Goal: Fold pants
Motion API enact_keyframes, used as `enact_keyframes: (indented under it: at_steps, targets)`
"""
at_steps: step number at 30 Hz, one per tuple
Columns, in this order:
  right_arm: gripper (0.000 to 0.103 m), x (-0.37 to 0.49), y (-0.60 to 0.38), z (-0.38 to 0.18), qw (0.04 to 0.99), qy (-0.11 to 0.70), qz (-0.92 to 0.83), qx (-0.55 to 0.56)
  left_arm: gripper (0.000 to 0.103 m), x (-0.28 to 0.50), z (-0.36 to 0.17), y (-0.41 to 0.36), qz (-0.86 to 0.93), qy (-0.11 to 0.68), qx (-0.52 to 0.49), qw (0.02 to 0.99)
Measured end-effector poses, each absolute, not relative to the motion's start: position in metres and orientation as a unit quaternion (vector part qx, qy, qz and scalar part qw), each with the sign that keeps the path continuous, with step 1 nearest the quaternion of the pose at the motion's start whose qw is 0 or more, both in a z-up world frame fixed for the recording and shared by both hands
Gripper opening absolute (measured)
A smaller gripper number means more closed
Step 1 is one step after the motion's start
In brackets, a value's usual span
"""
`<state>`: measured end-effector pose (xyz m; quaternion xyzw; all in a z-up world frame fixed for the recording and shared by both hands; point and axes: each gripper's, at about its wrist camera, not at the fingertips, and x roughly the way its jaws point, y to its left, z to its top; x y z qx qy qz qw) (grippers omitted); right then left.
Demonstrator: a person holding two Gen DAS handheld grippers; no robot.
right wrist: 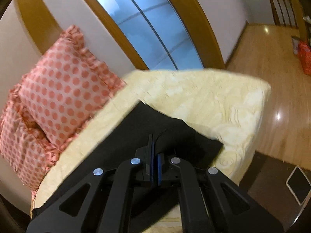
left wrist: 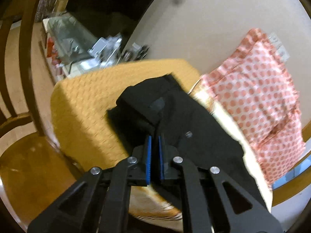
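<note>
The black pants point(left wrist: 175, 112) lie on a sofa, partly on a yellow-orange cover point(left wrist: 81, 101) and partly on a cream cover point(right wrist: 204, 101). In the left wrist view a folded end of the pants is bunched at the far side. My left gripper point(left wrist: 155, 137) is shut on a fold of the black fabric, its blue pads nearly together. In the right wrist view the pants point(right wrist: 136, 132) spread flat below my right gripper point(right wrist: 155, 145), which is shut on the black fabric too.
A pink polka-dot pillow point(left wrist: 260, 101) leans on the wall behind the sofa, also in the right wrist view point(right wrist: 58, 89). A wooden chair point(left wrist: 21, 89) stands at left. A cluttered glass table point(left wrist: 77, 44) is behind. Wooden floor point(right wrist: 272, 77) lies right of the sofa.
</note>
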<state>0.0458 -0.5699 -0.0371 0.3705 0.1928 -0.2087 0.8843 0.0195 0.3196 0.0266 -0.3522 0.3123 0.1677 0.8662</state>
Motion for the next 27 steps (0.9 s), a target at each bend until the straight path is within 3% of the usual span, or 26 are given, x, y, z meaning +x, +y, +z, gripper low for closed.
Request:
enact_keyframes:
  at_steps: [3, 6, 12, 18, 21, 23, 27]
  targets:
    - [0.002, 0.047, -0.573, -0.054, 0.873, 0.206, -0.212, 0.387, 0.008, 0.022, 0.012, 0.321, 0.174, 0.328, -0.339, 0.864]
    - [0.002, 0.048, -0.568, -0.055, 0.877, 0.214, -0.218, 0.371, 0.016, 0.022, 0.017, 0.314, 0.184, 0.328, -0.307, 0.874]
    - [0.002, 0.038, -0.564, -0.049, 0.884, 0.196, -0.228, 0.358, 0.039, 0.002, 0.054, 0.299, 0.221, 0.27, -0.262, 0.9]
    - [0.003, 0.046, -0.562, -0.053, 0.883, 0.215, -0.234, 0.344, 0.047, 0.018, 0.08, 0.253, 0.145, 0.261, -0.217, 0.929]
    - [0.023, 0.039, -0.561, -0.049, 0.881, 0.225, -0.247, 0.335, 0.056, 0.045, 0.078, 0.211, 0.068, 0.29, -0.181, 0.937]
    - [0.044, 0.028, -0.565, -0.042, 0.884, 0.207, -0.261, 0.328, 0.06, 0.057, 0.074, 0.183, 0.034, 0.299, -0.145, 0.942]
    - [0.048, 0.021, -0.578, -0.039, 0.879, 0.2, -0.287, 0.324, 0.068, 0.074, 0.062, 0.137, -0.007, 0.312, -0.098, 0.945]
